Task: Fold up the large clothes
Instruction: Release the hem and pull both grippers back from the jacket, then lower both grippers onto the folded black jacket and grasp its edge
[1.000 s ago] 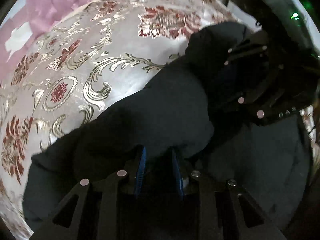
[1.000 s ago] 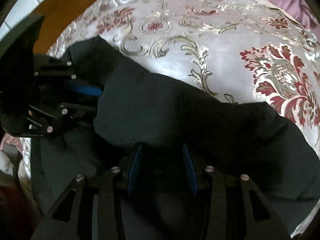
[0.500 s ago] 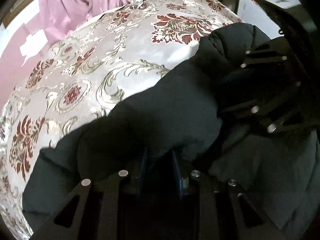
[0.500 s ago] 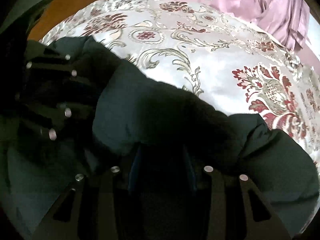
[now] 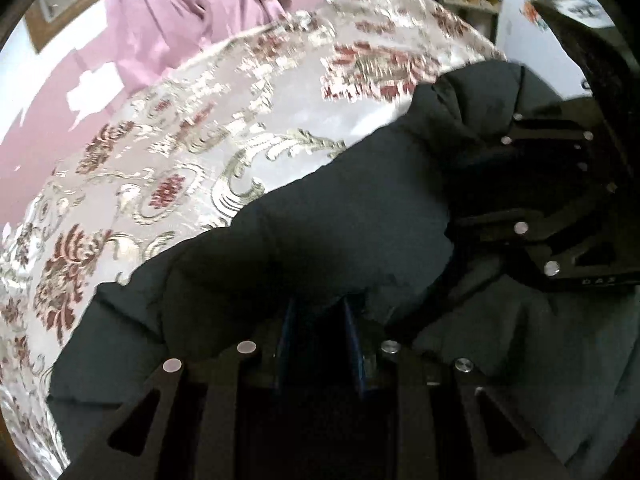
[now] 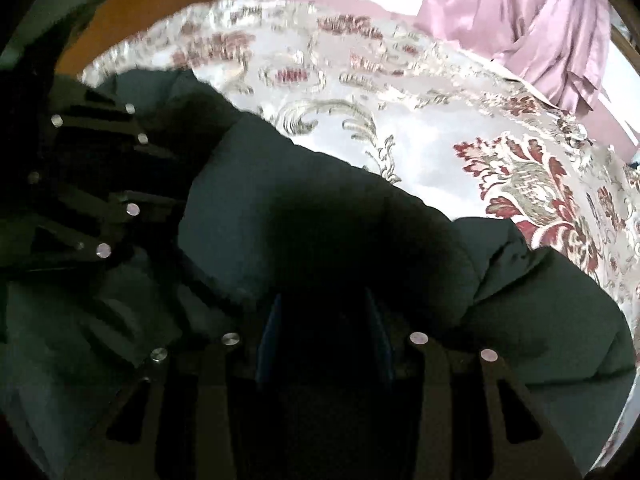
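Left wrist view looks steeply down over the left gripper [image 5: 318, 320], whose blue-padded fingers [image 5: 285, 332] stand narrow and pinch a thick fold of the dark padded quilted garment [image 5: 320, 220] bunched between them. That garment lies on a silvery cloth with gold scrolls and red flowers [image 5: 192, 152], which shows bare to the left and beyond, with pink drapery [image 5: 180, 4] hanging behind it. To the right in this view the right gripper [image 5: 560, 200] reaches in from the side, its black frame lying against the same fold, just beside the left one. Right wrist view has the left gripper [image 6: 100, 184] at the left edge, tilted down into the garment [image 6: 320, 220]; in the middle the right gripper [image 6: 326, 328] clamps a puffy fold between its blue pads [image 6: 266, 340], set somewhat wider apart. Patterned cloth [image 6: 440, 128] spreads to the right.
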